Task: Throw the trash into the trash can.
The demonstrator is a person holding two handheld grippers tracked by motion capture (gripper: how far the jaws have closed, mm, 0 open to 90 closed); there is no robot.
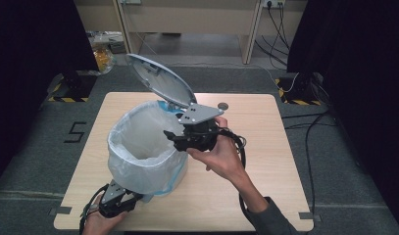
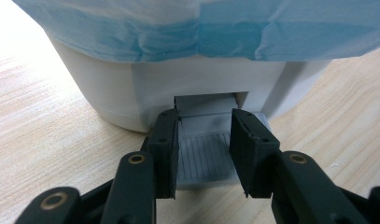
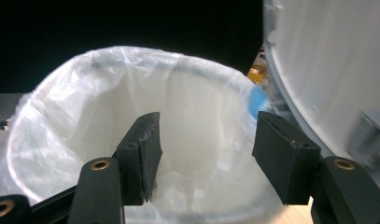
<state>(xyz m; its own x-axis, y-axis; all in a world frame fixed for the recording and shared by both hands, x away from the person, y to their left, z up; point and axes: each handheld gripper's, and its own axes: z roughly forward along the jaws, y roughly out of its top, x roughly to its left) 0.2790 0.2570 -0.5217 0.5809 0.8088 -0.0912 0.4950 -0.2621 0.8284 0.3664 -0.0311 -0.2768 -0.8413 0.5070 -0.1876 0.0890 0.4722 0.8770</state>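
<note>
A white pedal bin point(image 1: 147, 152) lined with a pale blue-edged plastic bag point(image 1: 138, 125) stands on the table, and its grey lid point(image 1: 160, 81) is tilted up and open. At the bin's foot my left gripper point(image 1: 122, 198) lies low on the table. In the left gripper view its jaws point(image 2: 204, 116) are shut on the ribbed grey pedal point(image 2: 204, 158), one on each side. My right gripper point(image 1: 173, 139) hovers at the bin's right rim under the lid, pointing over the opening. Its jaws point(image 3: 208, 121) are open with nothing between them, and beyond them are the liner point(image 3: 75, 112) and the lid point(image 3: 327, 60).
The wooden table point(image 1: 258, 147) has bare room to the right of the bin. A small dark round object point(image 1: 223, 105) lies near its far edge. Cables point(image 1: 310, 127) run over the floor at the right. A bag of yellow items point(image 1: 101, 54) sits far left.
</note>
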